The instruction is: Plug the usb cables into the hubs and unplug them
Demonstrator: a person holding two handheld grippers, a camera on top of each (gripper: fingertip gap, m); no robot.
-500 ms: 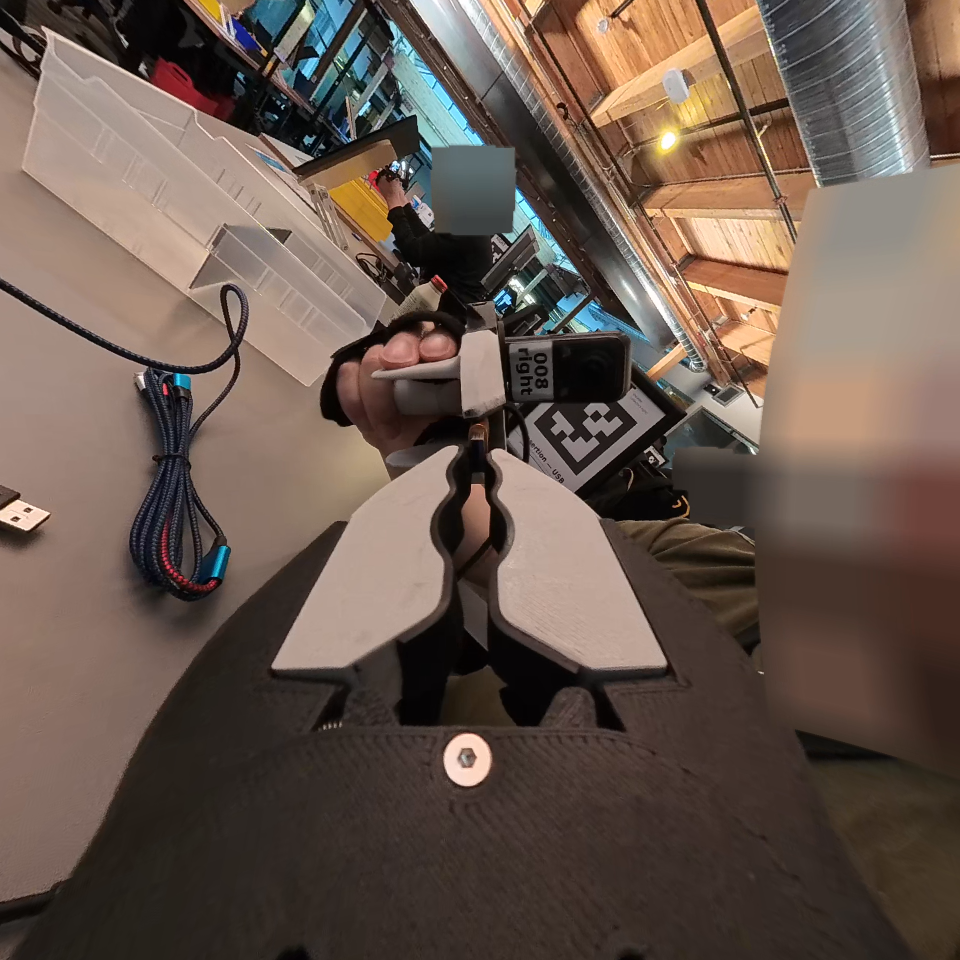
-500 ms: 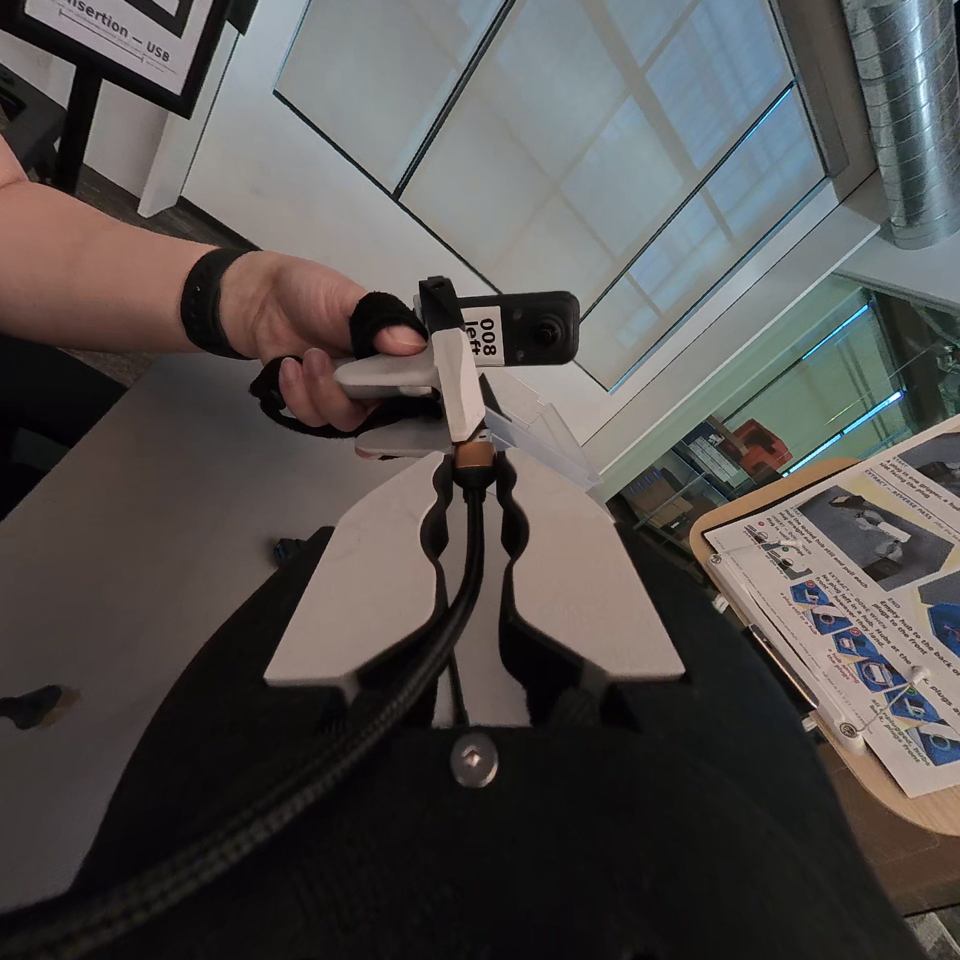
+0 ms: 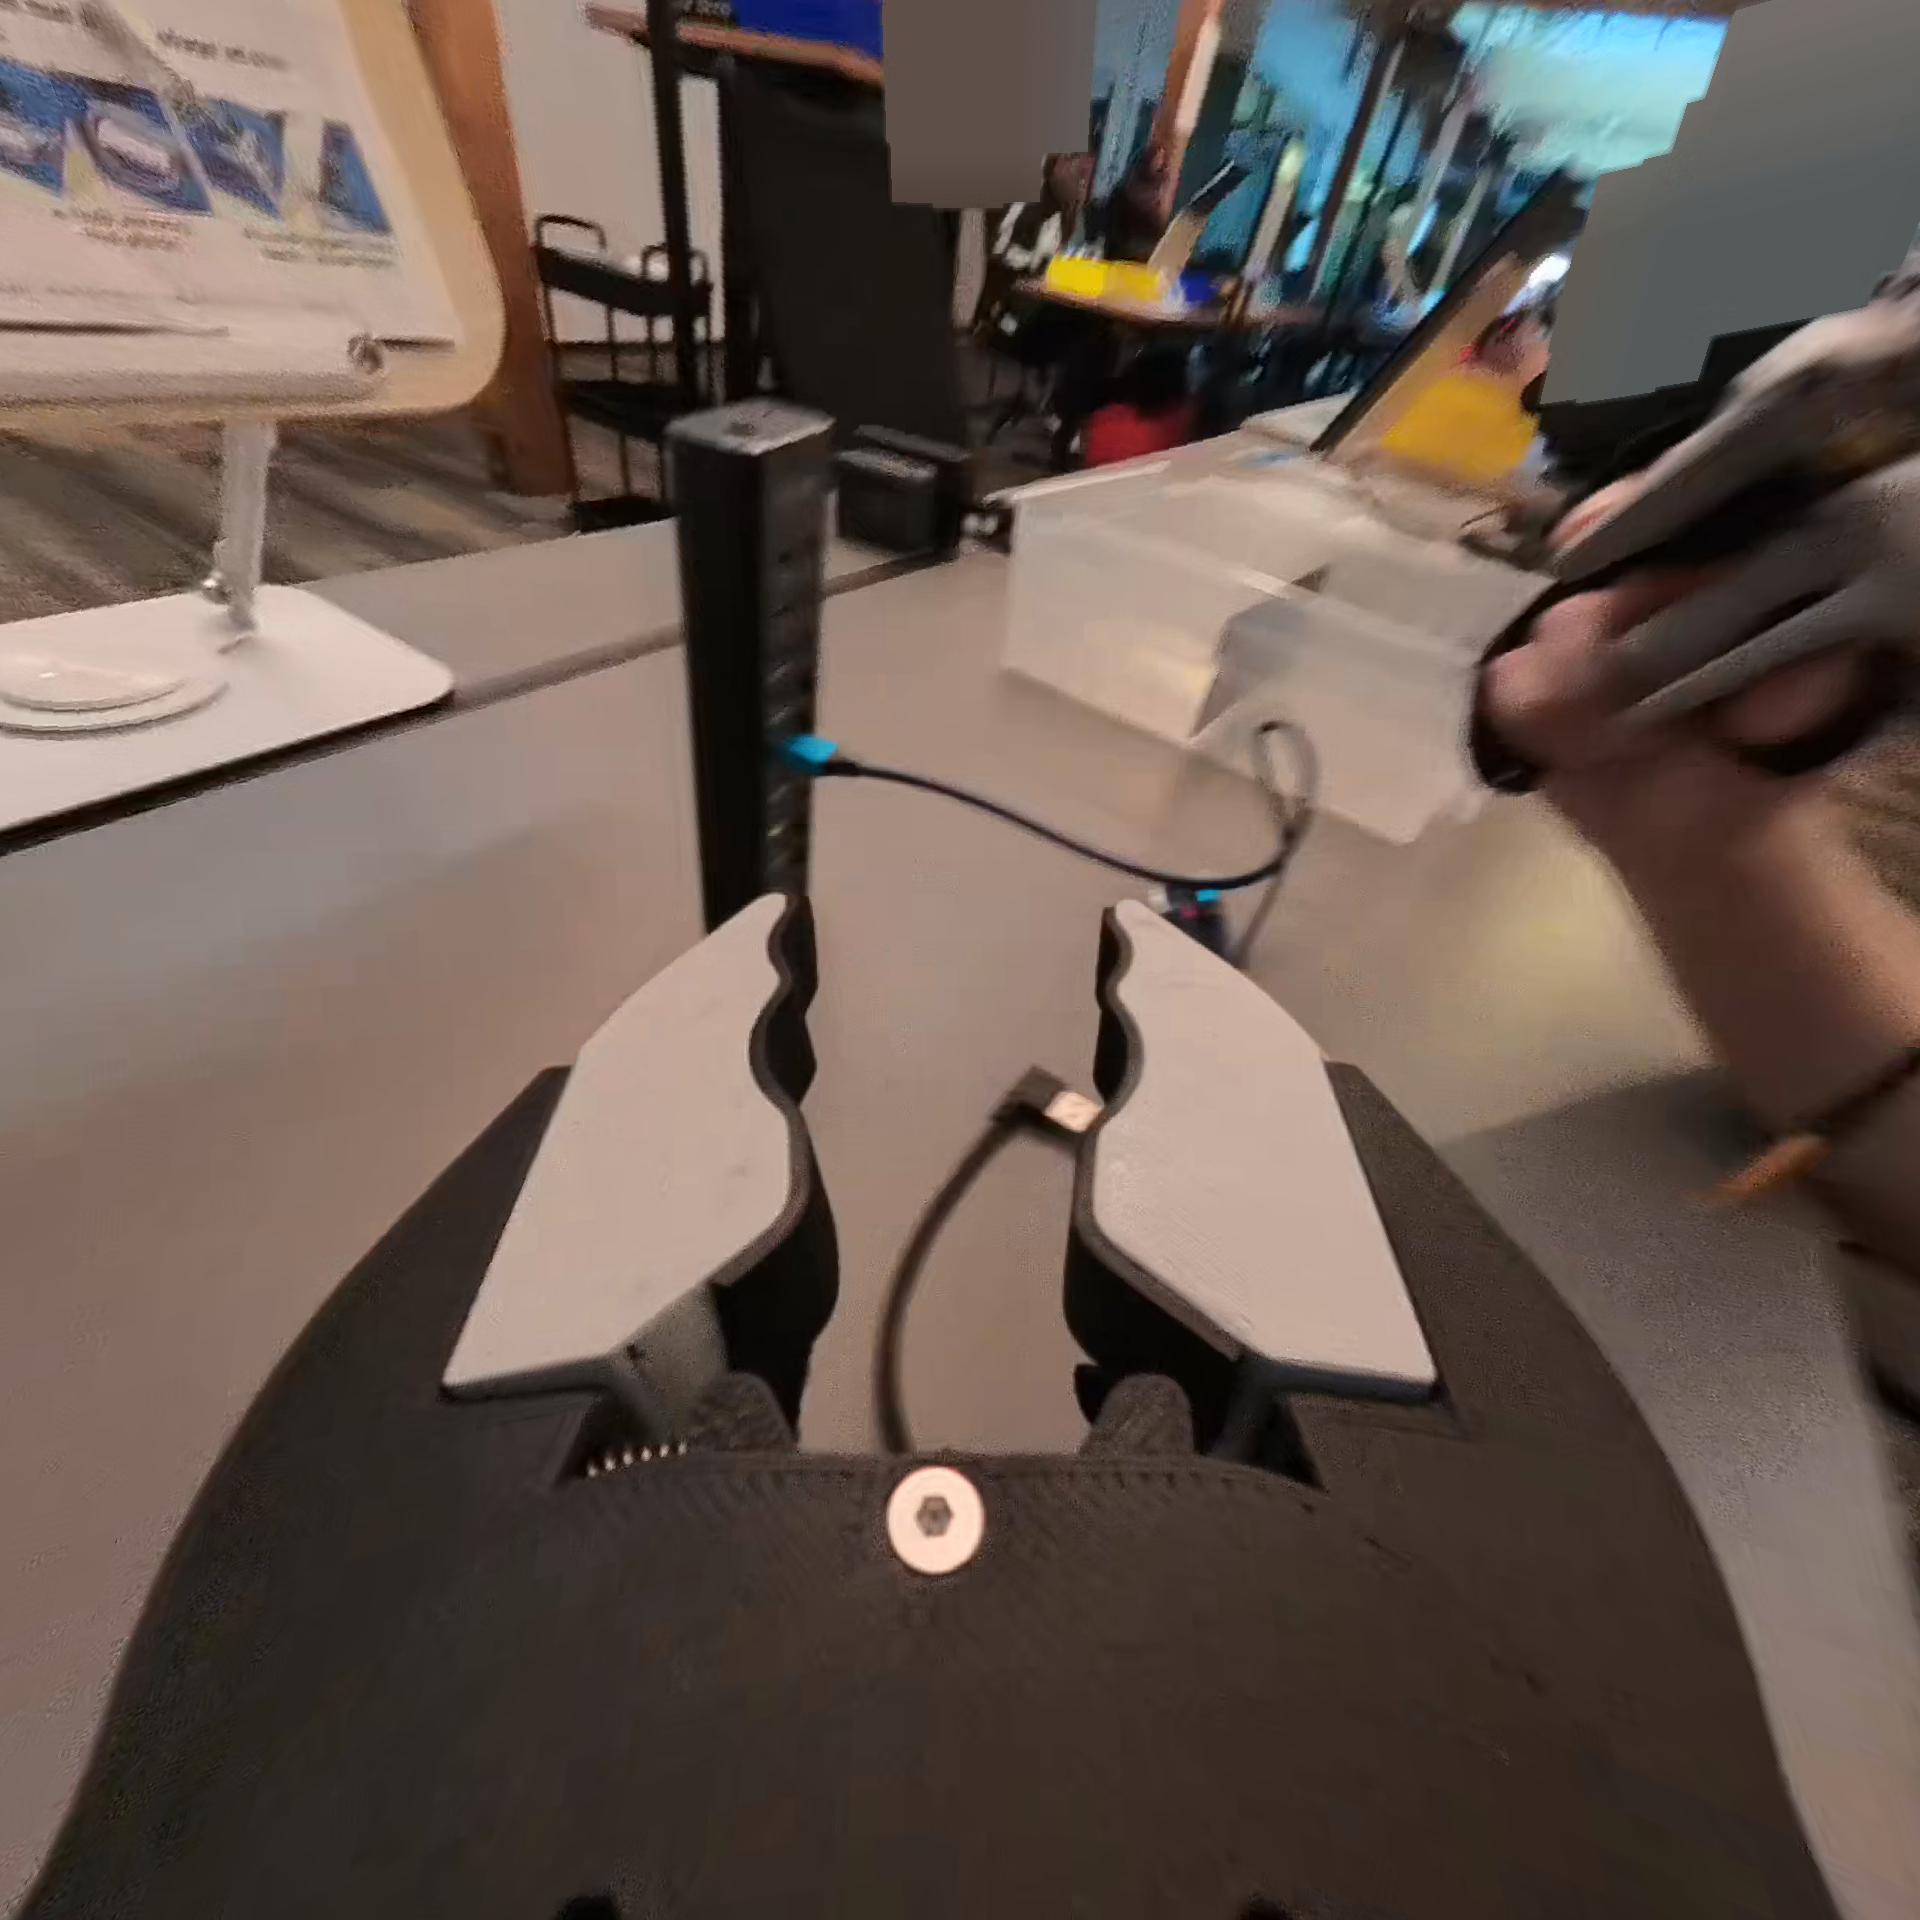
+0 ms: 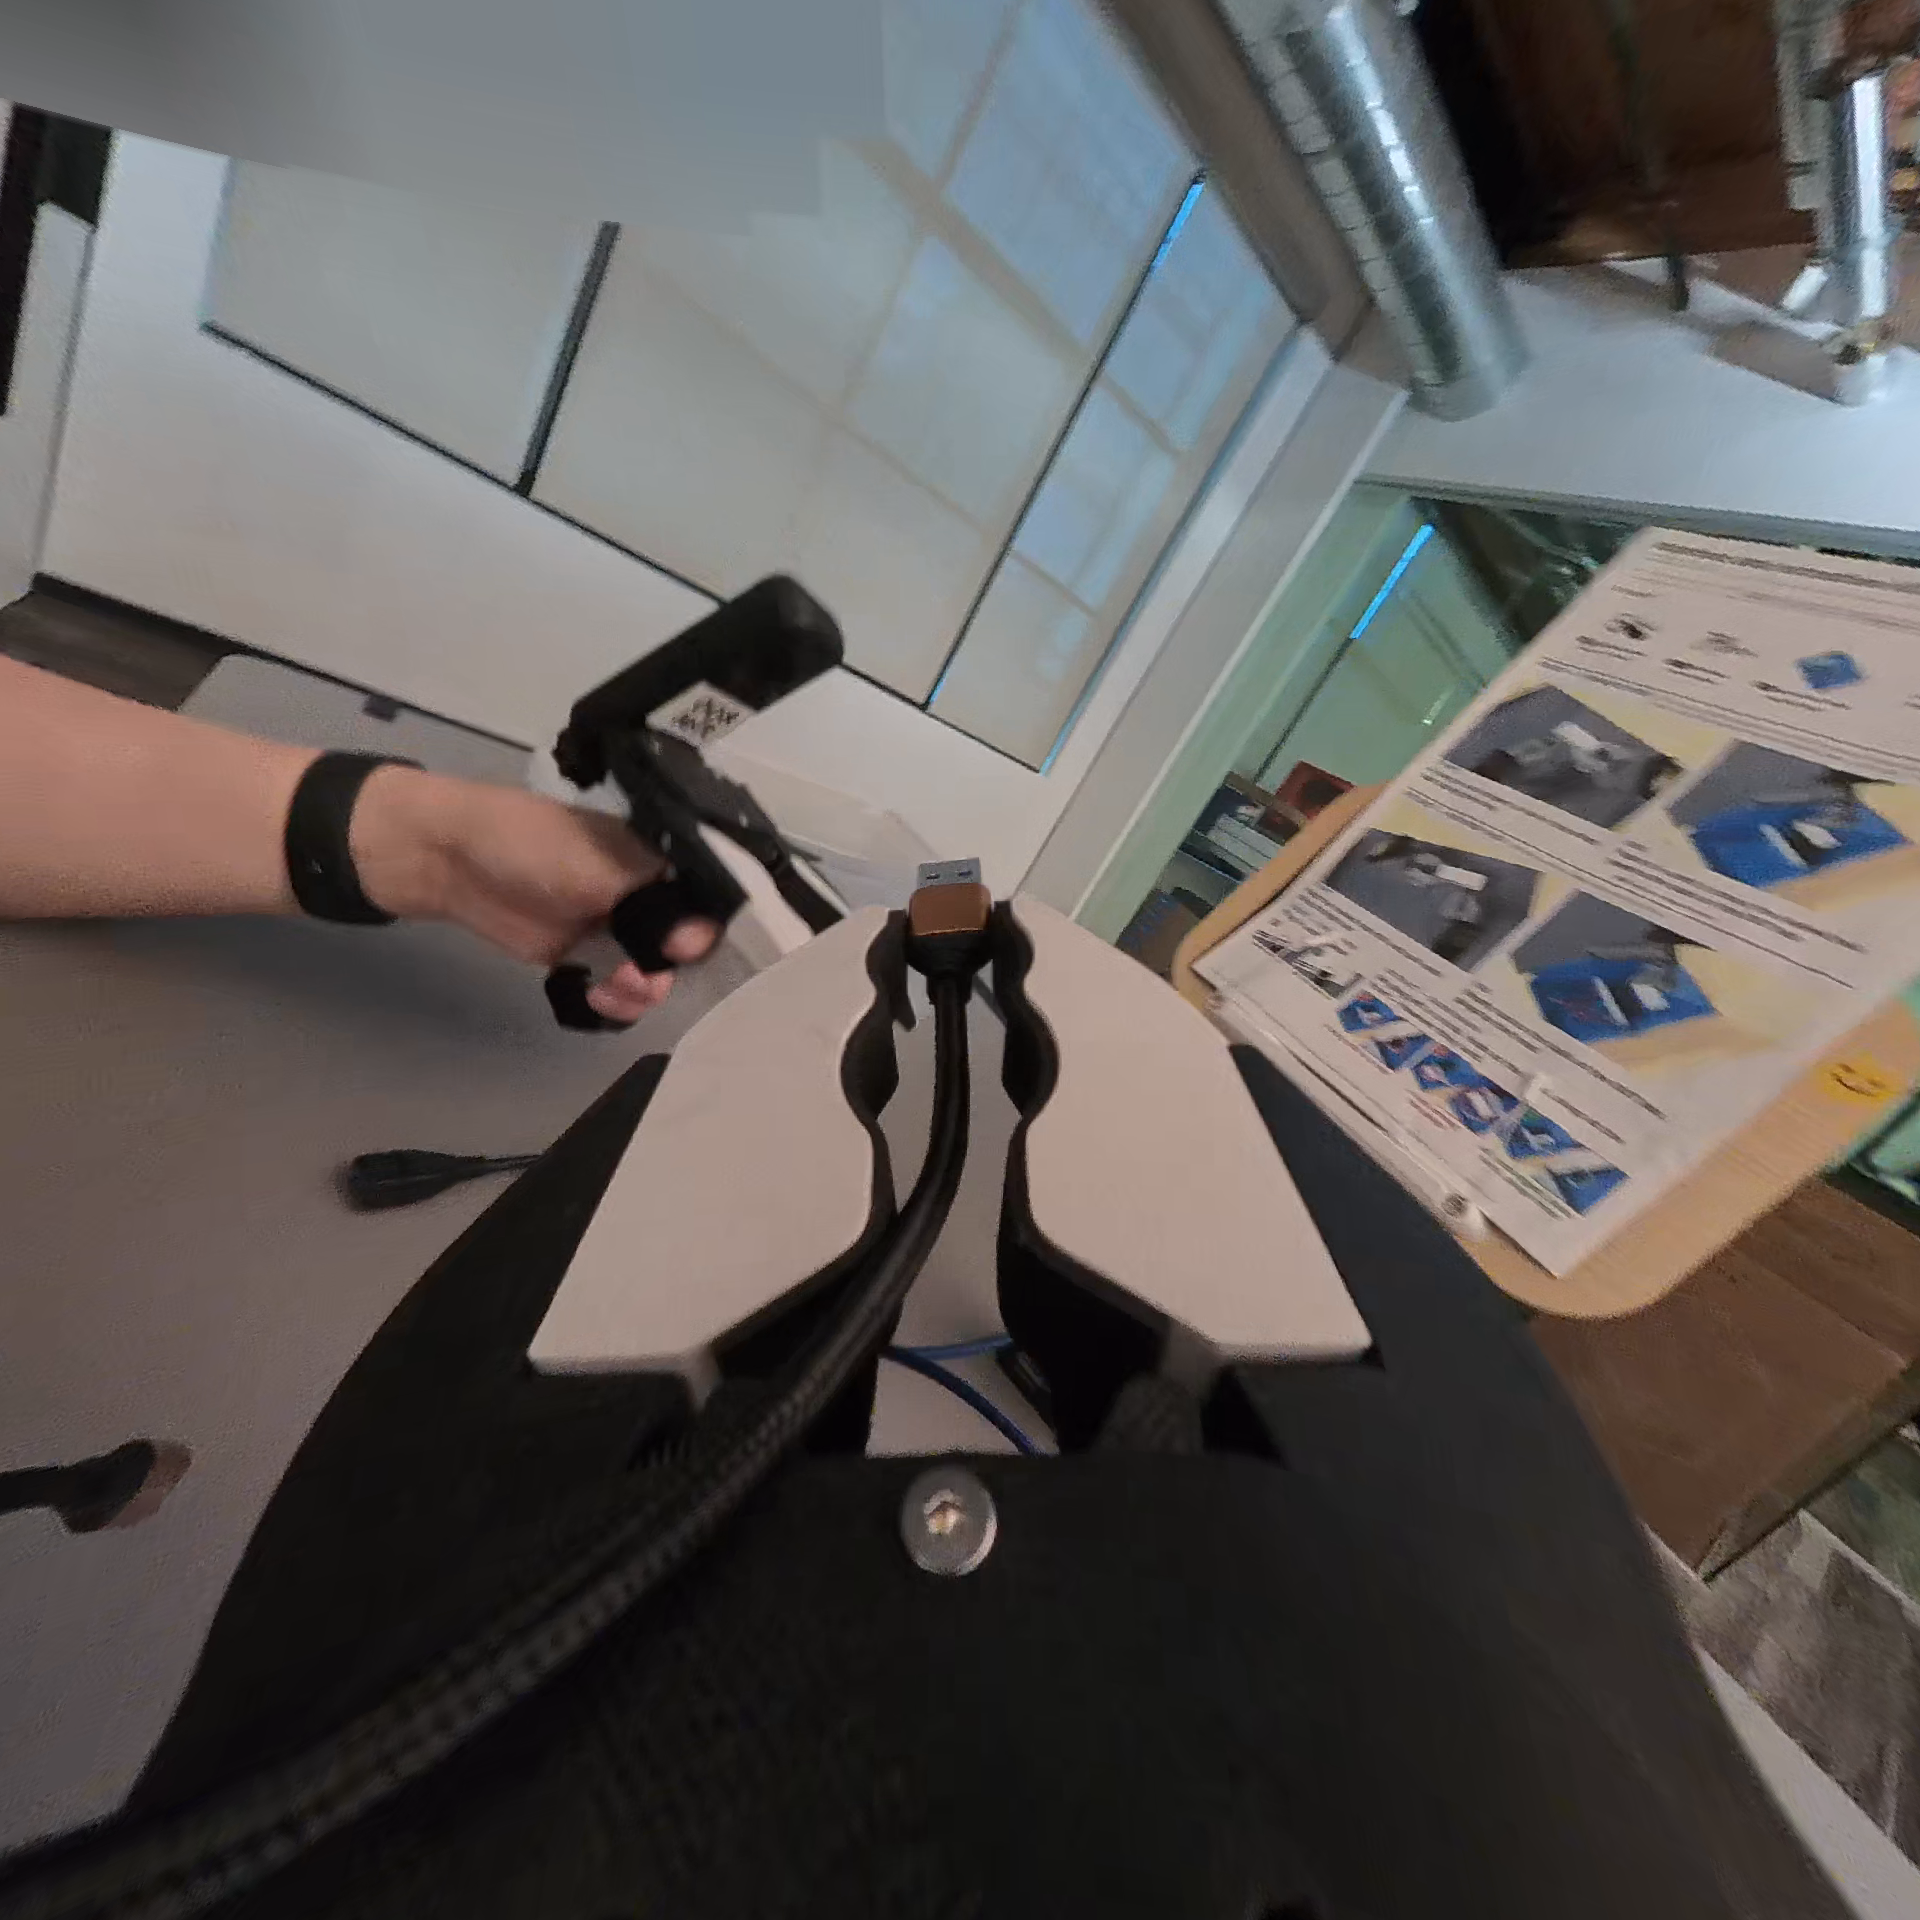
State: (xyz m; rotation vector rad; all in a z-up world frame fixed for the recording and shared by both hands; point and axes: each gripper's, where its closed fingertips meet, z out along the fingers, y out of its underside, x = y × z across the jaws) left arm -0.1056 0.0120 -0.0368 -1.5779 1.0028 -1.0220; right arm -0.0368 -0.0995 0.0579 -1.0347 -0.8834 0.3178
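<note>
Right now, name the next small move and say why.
Probably swing the right gripper toward the black hub tower: it is clamped on a black braided cable's plug, tip bare and aimed away from the hub; the left gripper is open and empty.

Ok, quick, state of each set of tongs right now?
Left tongs: open, holding nothing; a loose black cable lies on the table beneath the gap.
Right tongs: shut on the gold-collared USB plug.
</note>
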